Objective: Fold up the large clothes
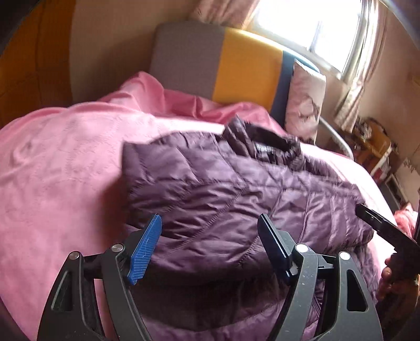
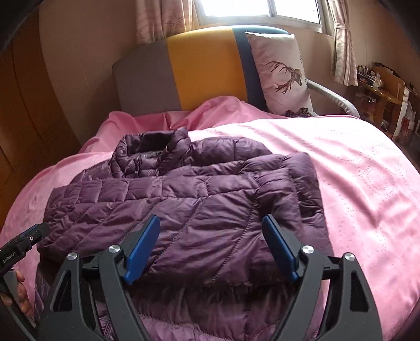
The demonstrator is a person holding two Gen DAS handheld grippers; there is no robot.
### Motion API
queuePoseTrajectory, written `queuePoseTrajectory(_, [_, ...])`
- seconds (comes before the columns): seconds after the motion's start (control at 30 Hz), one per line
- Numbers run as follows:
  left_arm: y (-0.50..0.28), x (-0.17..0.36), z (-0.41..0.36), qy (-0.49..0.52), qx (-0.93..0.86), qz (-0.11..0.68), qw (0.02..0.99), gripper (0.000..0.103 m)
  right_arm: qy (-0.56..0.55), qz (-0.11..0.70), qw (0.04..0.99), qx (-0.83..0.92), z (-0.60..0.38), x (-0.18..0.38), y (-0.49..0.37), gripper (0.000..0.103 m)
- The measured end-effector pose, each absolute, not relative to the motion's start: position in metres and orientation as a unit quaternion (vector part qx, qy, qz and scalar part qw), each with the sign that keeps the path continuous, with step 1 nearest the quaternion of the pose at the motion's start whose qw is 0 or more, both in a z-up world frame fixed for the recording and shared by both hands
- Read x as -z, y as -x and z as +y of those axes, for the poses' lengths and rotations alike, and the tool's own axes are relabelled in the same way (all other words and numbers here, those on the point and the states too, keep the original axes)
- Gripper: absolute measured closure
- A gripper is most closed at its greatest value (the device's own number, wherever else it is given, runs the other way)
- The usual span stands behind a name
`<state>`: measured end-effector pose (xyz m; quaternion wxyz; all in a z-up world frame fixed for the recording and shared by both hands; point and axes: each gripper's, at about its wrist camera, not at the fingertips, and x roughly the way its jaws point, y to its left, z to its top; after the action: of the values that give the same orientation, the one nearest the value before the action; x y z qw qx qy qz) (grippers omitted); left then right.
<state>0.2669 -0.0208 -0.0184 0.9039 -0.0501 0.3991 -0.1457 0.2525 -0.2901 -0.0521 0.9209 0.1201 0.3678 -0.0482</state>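
I'm looking over a bed point(image 2: 367, 188) spread with a pink cover, its grey, yellow and blue headboard point(image 2: 194, 65) at twelve o'clock. A pillow point(image 2: 278, 73) printed with a deer leans against the headboard at one o'clock, and a bright window point(image 2: 260, 10) with pale curtains sits above it. Wooden furniture crowds the room's edge at two o'clock, too cluttered for me to sort out.

Both of my tongs tilt downward toward the bed. The left tongs point(image 1: 210, 241) stand wide, blue pads apart, nothing between them. The right tongs point(image 2: 210, 244) are just as wide and grip nothing. In the left view, the other tool's black body and the hand point(image 1: 388, 278) holding it show at four o'clock; in the right view, the matching hand point(image 2: 21, 293) shows at eight o'clock.

The jacket point(image 2: 183, 194), a purple quilted puffer, lies flat on the cover with its collar toward the headboard and its sides folded in. It spreads from just beyond both pairs of tongs out toward twelve o'clock, its near hem passing below the pads. I cannot tell whether any pad touches the fabric.
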Motion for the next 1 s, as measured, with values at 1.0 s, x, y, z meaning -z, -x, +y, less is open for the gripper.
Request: queuePoseTrajectory(1.0, [-0.314, 0.003, -0.033, 0.028, 0.117, 0.394, 0.911, 0.026, -0.065, 0.383, 0.92, 0.04, -0.266, 0.05, -0.311, 0.009])
